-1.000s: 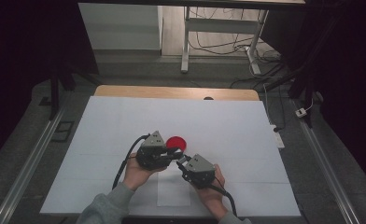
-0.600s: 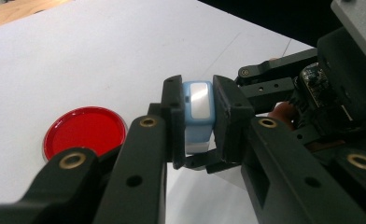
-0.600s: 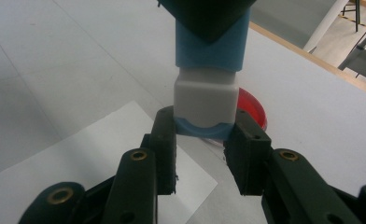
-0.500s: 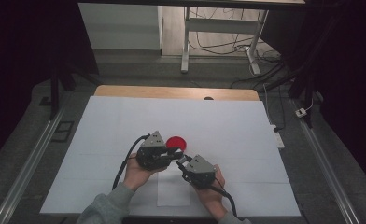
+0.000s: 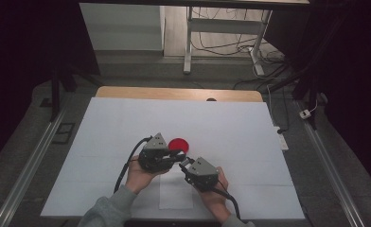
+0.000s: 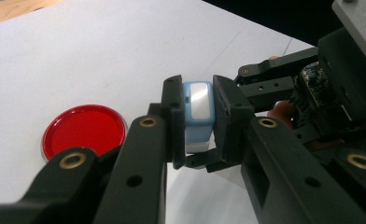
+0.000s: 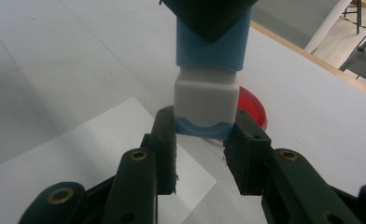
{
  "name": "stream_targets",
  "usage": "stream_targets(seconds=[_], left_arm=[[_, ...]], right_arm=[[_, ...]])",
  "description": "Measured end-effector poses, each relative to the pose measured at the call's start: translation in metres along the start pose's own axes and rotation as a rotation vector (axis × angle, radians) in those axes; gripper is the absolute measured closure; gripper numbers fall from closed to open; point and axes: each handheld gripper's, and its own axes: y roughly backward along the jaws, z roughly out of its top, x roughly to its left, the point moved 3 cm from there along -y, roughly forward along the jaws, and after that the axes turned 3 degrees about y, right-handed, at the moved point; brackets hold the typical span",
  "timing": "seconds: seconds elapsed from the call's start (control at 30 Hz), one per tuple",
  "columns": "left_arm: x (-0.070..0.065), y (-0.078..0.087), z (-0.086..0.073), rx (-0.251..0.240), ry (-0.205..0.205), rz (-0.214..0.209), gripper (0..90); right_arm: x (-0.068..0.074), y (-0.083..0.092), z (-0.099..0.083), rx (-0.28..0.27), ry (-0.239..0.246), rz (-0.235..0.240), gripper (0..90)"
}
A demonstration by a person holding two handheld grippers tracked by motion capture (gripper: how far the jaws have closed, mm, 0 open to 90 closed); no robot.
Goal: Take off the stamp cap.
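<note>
Near the middle of the white table (image 5: 103,142), the person's two grippers meet tip to tip over a small blue and white block (image 6: 197,116). From the left, the left gripper (image 5: 178,155) points toward three o'clock, its jaws closed tight on the blue end of the block. At twelve o'clock from the meeting point lies a red disc (image 5: 178,144), flat on the table, just beside the jaws. To the right, the right gripper (image 5: 185,163) points toward ten o'clock, jaws clamped on the block's other end, below its white band. A white paper sheet (image 5: 174,194) lies at six o'clock.
</note>
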Motion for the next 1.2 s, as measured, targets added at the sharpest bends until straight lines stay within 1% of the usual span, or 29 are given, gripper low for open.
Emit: stream_targets(seconds=[0.27, 0.4, 0.63, 0.77, 0.9, 1.13, 1.2], left_arm=[[0.0005, -0.0003, -0.0004, -0.002, 0.006, -0.003, 75.9], [0.0005, -0.0003, -0.0006, -0.001, 0.007, -0.003, 75.9], [0.0007, -0.0002, -0.0006, -0.002, 0.011, -0.007, 75.9], [0.0005, -0.0002, -0.0005, -0.005, 0.014, -0.007, 75.9], [0.0009, 0.0002, -0.0003, -0.013, 0.020, -0.008, 75.9], [0.0016, 0.0010, -0.0001, -0.015, 0.026, -0.012, 75.9], [0.0017, 0.0010, -0.0002, -0.014, 0.025, -0.013, 75.9]], right_arm=[[0.0012, 0.0000, -0.0019, -0.011, -0.017, -0.009, 65.3], [0.0014, 0.0001, -0.0020, -0.012, -0.014, -0.009, 65.4], [-0.0006, 0.0009, -0.0008, 0.009, 0.026, 0.003, 65.4], [-0.0011, 0.0009, -0.0005, 0.010, 0.034, 0.008, 65.4], [-0.0014, 0.0012, -0.0006, -0.001, 0.018, 0.008, 65.4], [-0.0002, 0.0013, -0.0018, -0.028, -0.030, 0.001, 65.4], [0.0003, 0.0013, -0.0021, -0.028, -0.030, 0.001, 65.4]])
